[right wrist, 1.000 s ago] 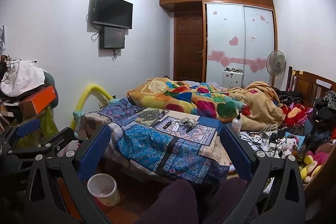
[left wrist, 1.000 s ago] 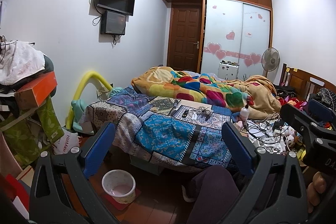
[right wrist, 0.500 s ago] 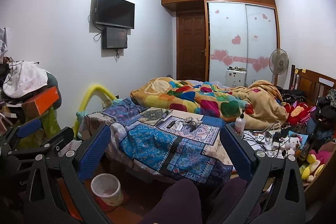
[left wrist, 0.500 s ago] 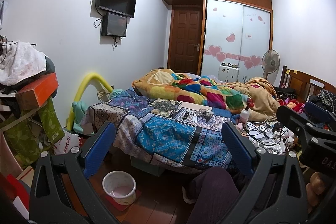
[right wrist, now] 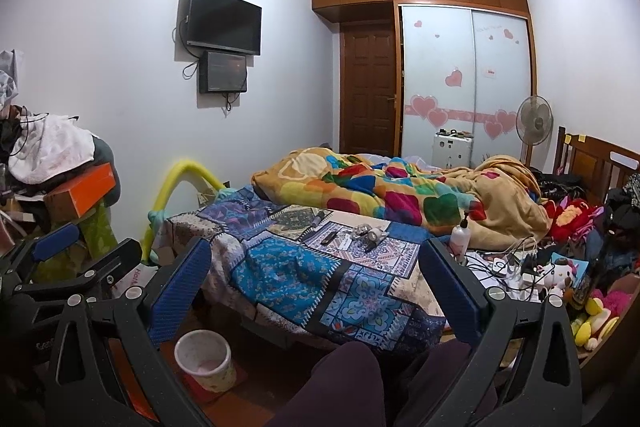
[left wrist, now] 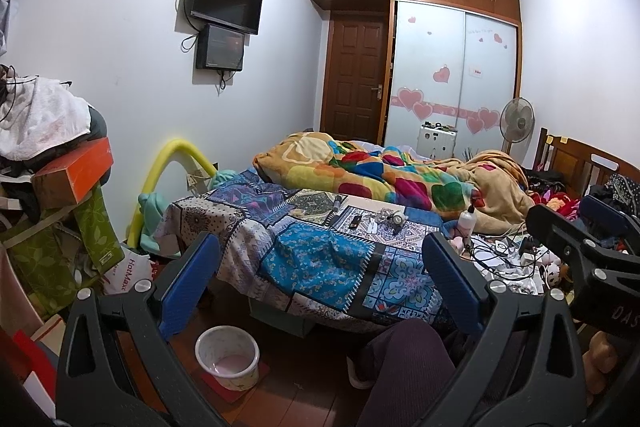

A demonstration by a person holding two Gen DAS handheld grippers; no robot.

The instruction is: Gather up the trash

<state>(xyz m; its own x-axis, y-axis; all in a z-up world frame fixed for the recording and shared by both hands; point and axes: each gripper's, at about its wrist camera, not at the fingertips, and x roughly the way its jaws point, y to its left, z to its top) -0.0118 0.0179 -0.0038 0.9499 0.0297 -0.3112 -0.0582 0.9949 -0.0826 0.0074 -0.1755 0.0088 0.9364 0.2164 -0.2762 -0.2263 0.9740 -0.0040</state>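
The trash [left wrist: 383,219] is a small scatter of bits on the patchwork spread [left wrist: 320,259], mid-bed: something crumpled and pale, a dark flat piece, a white slip. From here they are too small for me to tell wrappers from keepsakes. In my right view the same bits [right wrist: 362,233] lie just ahead of the heart quilt [right wrist: 384,195], with a white pump bottle [right wrist: 460,233] near them on the right.

On the floor by the bed's near corner stands a small pale bin [left wrist: 227,357], upright on a red mat, its inside pinkish; its contents I cannot make out.

My left claw [left wrist: 320,291] is spread wide with nothing between its blue pads, hanging well short of the bed. My right claw [right wrist: 316,291] is likewise spread and empty. Each claw pokes into the other's view at the edge, cut off by the frame.

My knees in dark trousers [right wrist: 344,383] hide the floor below the bed's foot. A tangle of cables [left wrist: 504,255] and soft toys [right wrist: 560,271] crowds the right side; a heap of boxes and cloth [left wrist: 48,155] fills the left.
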